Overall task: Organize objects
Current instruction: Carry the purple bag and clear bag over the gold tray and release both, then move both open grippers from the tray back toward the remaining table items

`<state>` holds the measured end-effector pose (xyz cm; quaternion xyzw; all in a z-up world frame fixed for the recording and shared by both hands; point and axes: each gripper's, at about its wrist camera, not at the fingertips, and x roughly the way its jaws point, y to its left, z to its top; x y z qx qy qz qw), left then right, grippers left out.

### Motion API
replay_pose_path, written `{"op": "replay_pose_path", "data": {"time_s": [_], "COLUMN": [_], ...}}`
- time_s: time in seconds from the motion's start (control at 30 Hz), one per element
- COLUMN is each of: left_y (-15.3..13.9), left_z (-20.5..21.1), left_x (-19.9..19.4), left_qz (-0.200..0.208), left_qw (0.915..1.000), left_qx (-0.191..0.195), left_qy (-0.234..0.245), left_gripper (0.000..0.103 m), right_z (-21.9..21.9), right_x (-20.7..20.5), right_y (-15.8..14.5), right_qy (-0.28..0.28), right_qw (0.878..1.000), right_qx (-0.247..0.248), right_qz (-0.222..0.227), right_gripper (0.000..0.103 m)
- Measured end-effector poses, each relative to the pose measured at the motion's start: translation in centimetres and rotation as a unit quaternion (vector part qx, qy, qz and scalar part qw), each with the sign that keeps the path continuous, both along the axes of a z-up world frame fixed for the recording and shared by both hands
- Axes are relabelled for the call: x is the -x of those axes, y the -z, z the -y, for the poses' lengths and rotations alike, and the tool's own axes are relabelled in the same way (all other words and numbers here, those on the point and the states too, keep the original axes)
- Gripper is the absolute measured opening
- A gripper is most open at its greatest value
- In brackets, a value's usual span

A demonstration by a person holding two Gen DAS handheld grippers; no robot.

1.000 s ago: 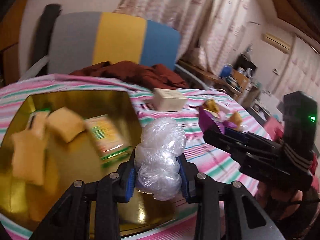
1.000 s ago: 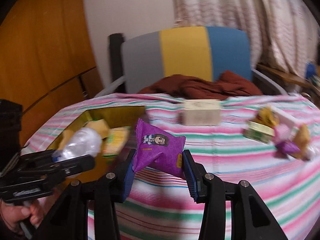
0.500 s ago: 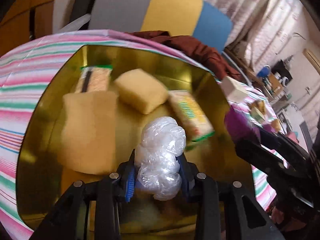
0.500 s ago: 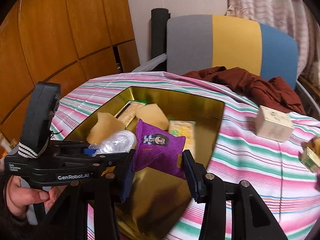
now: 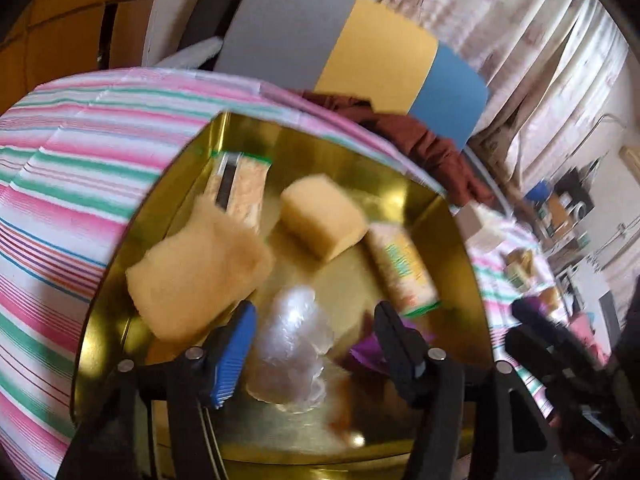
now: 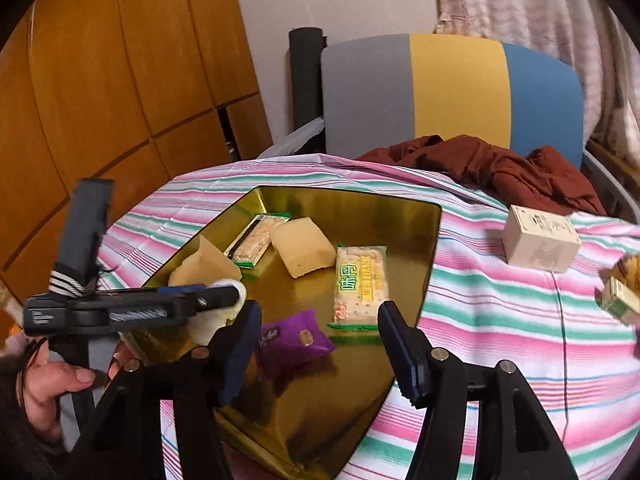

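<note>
Both tools hang over the gold tray point(image 6: 424, 240), jaws just spread apart. The left tool point(image 5: 312, 344) has let go of the clear plastic bundle point(image 5: 292, 348) lying on the tray floor; the right tool point(image 6: 320, 344) has released the purple packet point(image 6: 296, 340) beside the cracker pack point(image 6: 360, 284).
</note>
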<state>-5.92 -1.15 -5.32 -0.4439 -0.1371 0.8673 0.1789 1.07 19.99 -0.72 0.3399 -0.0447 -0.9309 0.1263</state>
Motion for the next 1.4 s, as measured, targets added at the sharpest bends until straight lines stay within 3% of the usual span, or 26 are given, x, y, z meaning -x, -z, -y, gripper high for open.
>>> {"op": "replay_pose_path", "data": {"time_s": [0.27, 0.47, 1.0, 1.4], "left_y": [-2.7, -3.4, -3.5, -3.3], "left_z": [0.2, -1.1, -10.3, -17.5], "left_x": [-0.6, -1.5, -4.4, -7.7], "left_qz": [-0.031, -0.043, -0.034, -0.031], "left_qw": [0.9986, 0.9982, 0.9935, 0.9753], "left_qx": [-0.02, -0.035, -0.018, 0.009], "left_qy": [-0.038, -0.024, 0.107, 0.218], "left_gripper": [0.062, 0.063, 0.063, 0.063], "right_z": [-1.8, -3.4, -9.8, -16.5], "right_x": [-0.6, -1.1, -3.3, -5.7], "right_y": [0.1, -0.1, 0.9, 3.1], "right_qy": [0.026, 0.05, 0.123, 0.193], "right_qw": [0.999, 0.998, 0.991, 0.98], "right_qx": [0.018, 0.035, 0.059, 0.051], "right_qz": [-0.001, -0.006, -0.003, 0.015], "right_gripper": [0.062, 0.067, 0.068, 0.068]}}
